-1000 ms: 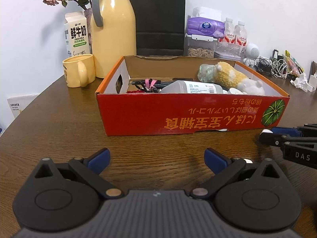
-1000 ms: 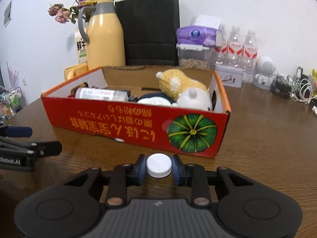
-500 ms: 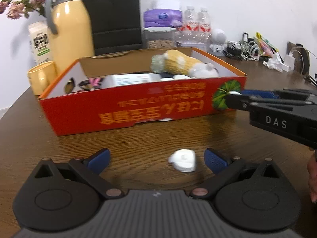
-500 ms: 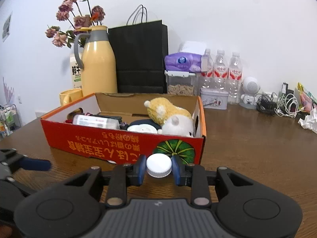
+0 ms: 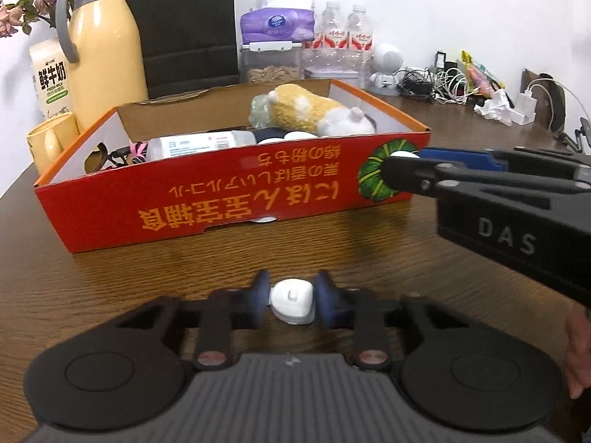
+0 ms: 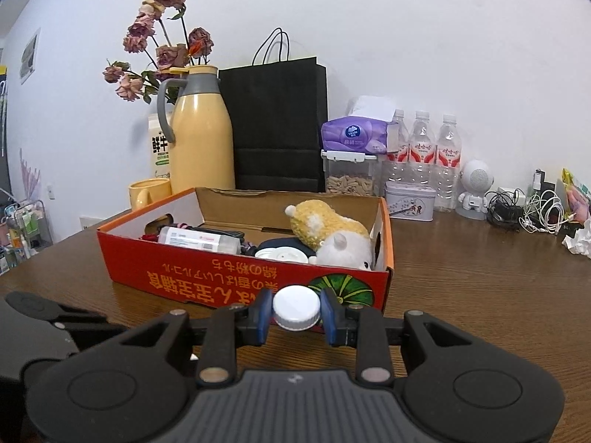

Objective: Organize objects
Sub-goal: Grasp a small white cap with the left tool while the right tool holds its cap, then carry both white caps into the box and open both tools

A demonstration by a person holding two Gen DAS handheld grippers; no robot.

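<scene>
On the desk before the red box, the left tongs have just been closing on a small white cap-like piece, their blue pads now against its sides. To the right, the right tongs grip a round white lid, held off the desk near the box's pumpkin corner. The pick-up step seems in hand; next, each load likely needs lifting over the box wall and releasing inside. Counted: two tongs, two white pieces, one box, one plush toy, three water bottles behind.
</scene>
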